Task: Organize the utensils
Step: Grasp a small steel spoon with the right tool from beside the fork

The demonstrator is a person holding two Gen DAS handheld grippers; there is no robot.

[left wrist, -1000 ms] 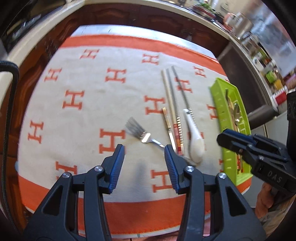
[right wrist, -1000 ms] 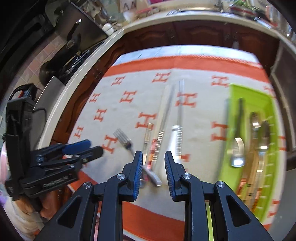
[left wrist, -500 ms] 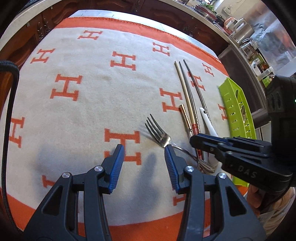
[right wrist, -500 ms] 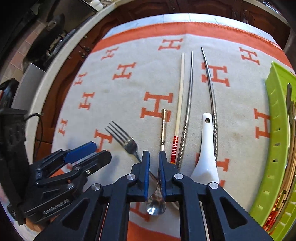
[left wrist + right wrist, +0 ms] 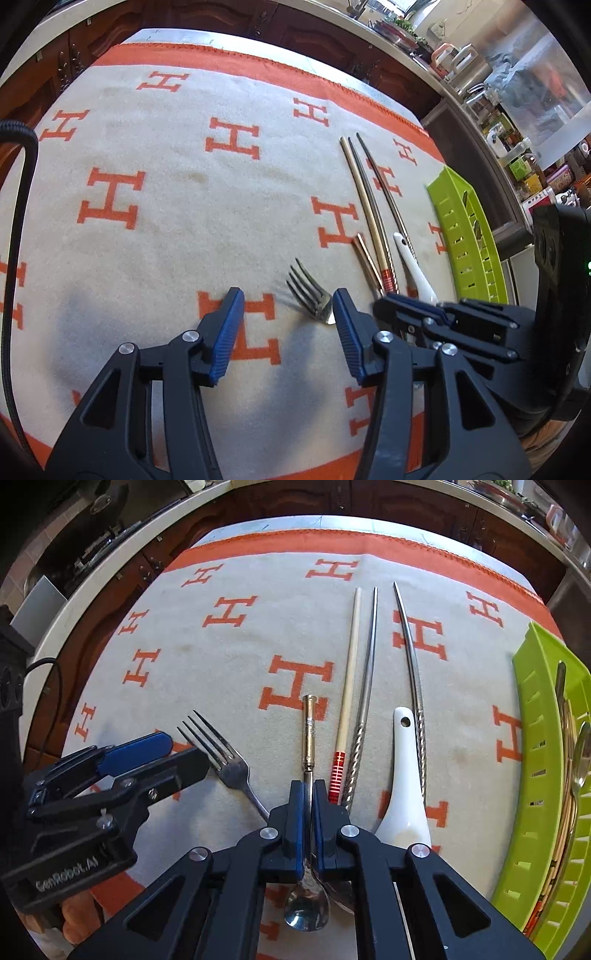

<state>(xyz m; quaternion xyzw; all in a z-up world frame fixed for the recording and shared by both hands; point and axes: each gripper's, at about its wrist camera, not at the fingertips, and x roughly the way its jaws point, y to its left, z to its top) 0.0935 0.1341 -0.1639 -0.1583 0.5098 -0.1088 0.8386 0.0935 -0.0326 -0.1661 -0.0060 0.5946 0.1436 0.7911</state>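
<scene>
You've got one fork (image 5: 231, 764), two spoons (image 5: 404, 794), three chopsticks (image 5: 349, 664), one green tray (image 5: 535, 775), two grippers (image 5: 309, 801).

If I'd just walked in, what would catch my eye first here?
Probably the cream cloth with big orange H letters covering the table. On it, cutlery lies in a row: a steel fork, chopsticks and a white ceramic spoon. The right black tool is clamped on a gold-handled small spoon, with a lime-green slotted tray at the right edge.
</scene>
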